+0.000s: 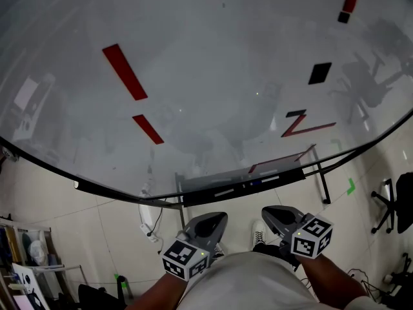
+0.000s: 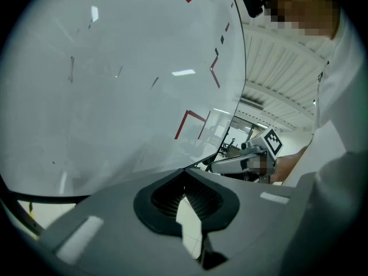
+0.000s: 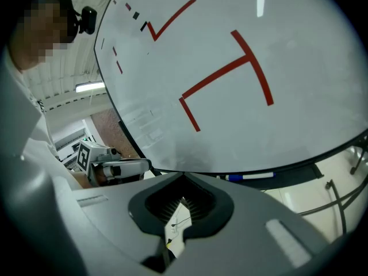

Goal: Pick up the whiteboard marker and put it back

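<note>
A whiteboard marker (image 3: 251,177), white with a blue cap, lies on the black tray (image 1: 193,199) under the whiteboard (image 1: 213,76). In the head view it is a small white and blue strip (image 1: 253,183) on that tray. My left gripper (image 1: 216,219) and right gripper (image 1: 273,213) are held low, close to my body and short of the tray. Both are shut with nothing between the jaws. In the left gripper view the jaws (image 2: 185,171) point at the board's lower edge. In the right gripper view the jaws (image 3: 183,177) point at the tray, left of the marker.
The board carries red strokes (image 1: 124,71) and a black magnet (image 1: 319,73). Its stand legs (image 1: 321,183) reach onto the tiled floor. An office chair (image 1: 393,205) stands at the right. Shelves with clutter (image 1: 29,257) are at the lower left, and a white cable (image 1: 150,228) hangs under the tray.
</note>
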Demonstrator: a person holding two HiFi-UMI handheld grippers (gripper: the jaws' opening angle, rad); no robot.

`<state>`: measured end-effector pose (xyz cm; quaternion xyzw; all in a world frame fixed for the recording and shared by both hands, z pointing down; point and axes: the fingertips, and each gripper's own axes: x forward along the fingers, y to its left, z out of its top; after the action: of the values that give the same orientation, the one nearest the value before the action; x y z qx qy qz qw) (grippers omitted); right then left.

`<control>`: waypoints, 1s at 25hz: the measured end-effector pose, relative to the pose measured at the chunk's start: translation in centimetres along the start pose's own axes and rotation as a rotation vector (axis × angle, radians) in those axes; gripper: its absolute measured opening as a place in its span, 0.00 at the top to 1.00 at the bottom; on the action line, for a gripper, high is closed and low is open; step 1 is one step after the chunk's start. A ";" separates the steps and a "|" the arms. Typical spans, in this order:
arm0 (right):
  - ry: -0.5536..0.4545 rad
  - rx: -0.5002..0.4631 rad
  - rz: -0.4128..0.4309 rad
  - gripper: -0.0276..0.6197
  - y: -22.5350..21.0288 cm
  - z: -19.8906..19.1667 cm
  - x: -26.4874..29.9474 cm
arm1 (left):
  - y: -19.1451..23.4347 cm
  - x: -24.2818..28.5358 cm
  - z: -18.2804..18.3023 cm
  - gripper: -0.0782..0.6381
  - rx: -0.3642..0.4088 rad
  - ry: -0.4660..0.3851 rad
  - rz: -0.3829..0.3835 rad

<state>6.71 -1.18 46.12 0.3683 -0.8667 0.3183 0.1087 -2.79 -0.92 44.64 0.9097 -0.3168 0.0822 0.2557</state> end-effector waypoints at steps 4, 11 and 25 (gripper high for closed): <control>-0.040 -0.031 -0.041 0.95 1.7 0.3 0.1 | 0.3 -1.1 -0.8 0.87 0.013 0.027 -0.035; -0.048 -0.055 -0.048 0.95 2.6 -0.1 -0.7 | -0.9 -1.7 -1.0 0.87 0.027 0.011 -0.036; 0.021 -0.121 0.141 0.95 -0.7 -1.6 -8.1 | -7.3 1.6 -2.7 0.87 -0.014 -0.060 0.201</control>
<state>12.84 4.05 44.27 0.2959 -0.9069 0.2762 0.1170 3.01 4.46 44.47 0.8735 -0.4146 0.0782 0.2429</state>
